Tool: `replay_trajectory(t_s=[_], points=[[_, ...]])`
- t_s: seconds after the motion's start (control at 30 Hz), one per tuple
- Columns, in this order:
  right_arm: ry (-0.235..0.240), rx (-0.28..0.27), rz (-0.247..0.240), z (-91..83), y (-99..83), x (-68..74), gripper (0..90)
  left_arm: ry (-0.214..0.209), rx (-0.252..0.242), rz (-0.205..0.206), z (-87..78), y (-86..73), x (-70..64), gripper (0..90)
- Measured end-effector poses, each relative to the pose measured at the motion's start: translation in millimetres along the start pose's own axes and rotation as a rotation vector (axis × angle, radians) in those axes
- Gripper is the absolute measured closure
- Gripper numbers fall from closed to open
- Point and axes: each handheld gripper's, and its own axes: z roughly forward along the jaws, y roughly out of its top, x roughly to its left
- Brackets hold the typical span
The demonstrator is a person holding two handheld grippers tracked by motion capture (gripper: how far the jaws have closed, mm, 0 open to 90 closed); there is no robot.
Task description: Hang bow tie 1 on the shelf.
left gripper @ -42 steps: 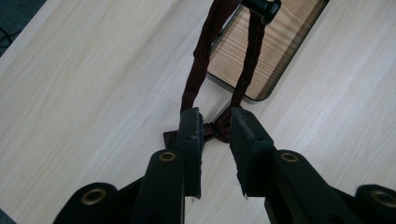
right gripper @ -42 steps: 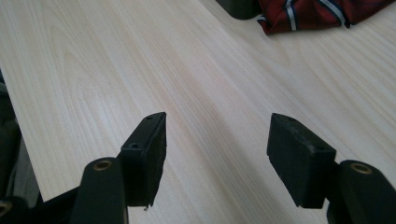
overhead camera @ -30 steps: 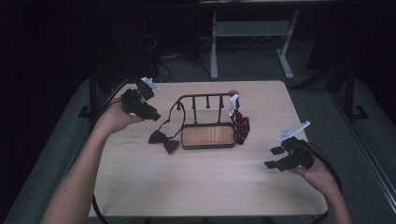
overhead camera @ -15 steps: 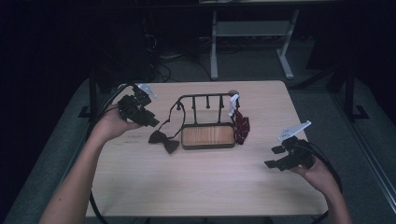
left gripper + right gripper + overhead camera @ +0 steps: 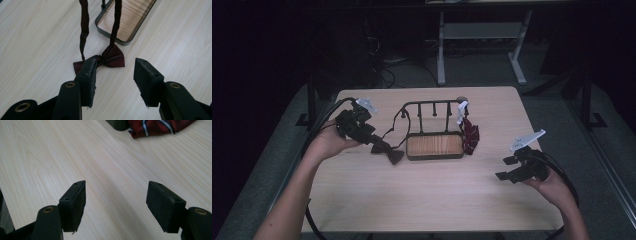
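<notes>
A dark red bow tie [image 5: 388, 152] lies on the pale wooden table, and its thin strap [image 5: 398, 123] runs up to the left end of a black metal rack [image 5: 432, 105]. My left gripper [image 5: 371, 139] hovers open just left of it. In the left gripper view the bow tie [image 5: 113, 56] lies just beyond the jaws, and the left fingertip [image 5: 88, 75] covers one wing. A red striped tie [image 5: 470, 135] hangs at the rack's right end. My right gripper [image 5: 508, 168] stands open and empty over bare table at the right, well away from the striped tie [image 5: 155, 126].
The rack stands on a wooden-floored tray [image 5: 434, 146] at mid table, and the tray's dark rim [image 5: 110, 37] lies just behind the bow tie. The table's right edge [image 5: 542, 170] runs close to my right hand. Beyond the table are a dark floor and desk legs [image 5: 441, 55].
My left gripper has drawn back toward the person and lower, ending next to the bow tie. The right gripper has barely shifted. The ties and rack stay put.
</notes>
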Motion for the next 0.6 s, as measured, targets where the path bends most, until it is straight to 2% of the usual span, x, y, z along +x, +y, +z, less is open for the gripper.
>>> replay_trajectory(t_s=[0.6], points=[[-0.004, 0.003, 0.011, -0.4, -1.4, -0.4, 30.7, -0.013, -0.012, -0.005, 10.6, -21.3, -12.3, 43.8]])
